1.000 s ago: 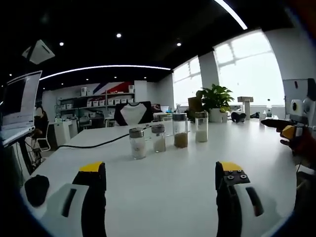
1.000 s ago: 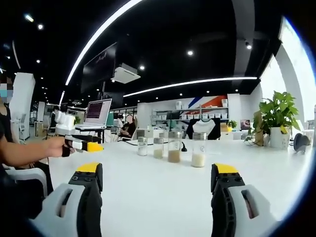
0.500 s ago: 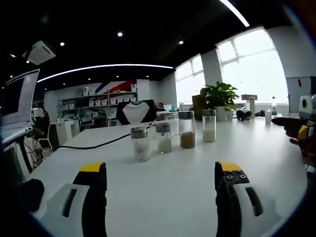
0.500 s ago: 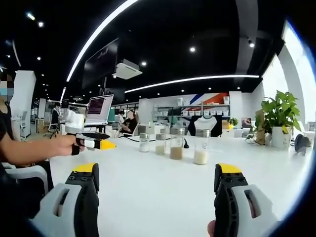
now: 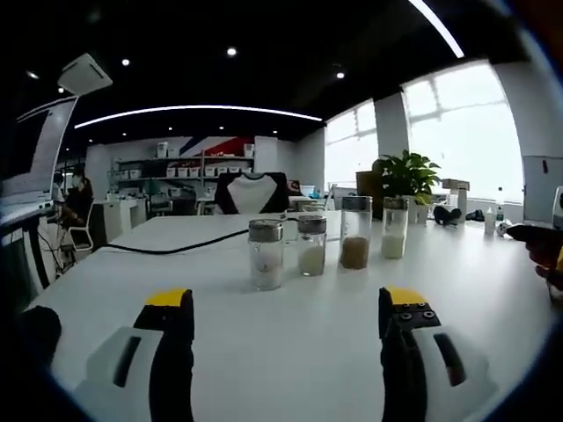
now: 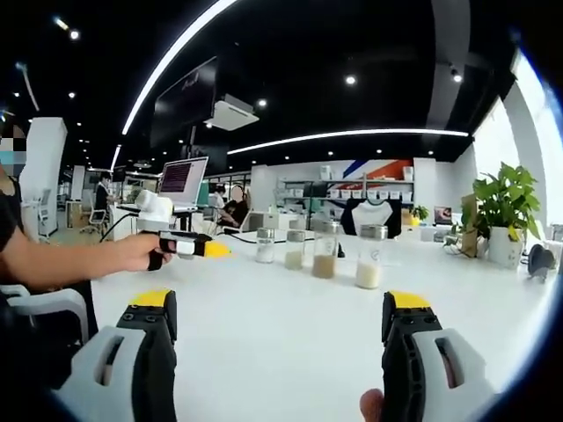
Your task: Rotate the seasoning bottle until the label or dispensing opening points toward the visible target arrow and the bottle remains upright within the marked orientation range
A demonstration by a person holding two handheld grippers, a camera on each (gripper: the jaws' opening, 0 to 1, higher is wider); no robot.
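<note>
Across the left gripper view, left claw [image 5: 280, 327] spread wide and holding nothing above the white desk [image 5: 290, 352], aimed at four seasoning bottles [image 5: 325, 251] standing upright in a row ahead, well apart from the jaws; judged the approach step, nothing gripped or turned yet, no target arrow to be made out. Over in the right gripper view, right claw [image 6: 281, 327] equally wide and bare, same bottles farther off, left claw entering from the left in a hand [image 6: 145, 252]. Next move likely calls for closing in on one bottle squarely; no label or writing legible.
</note>
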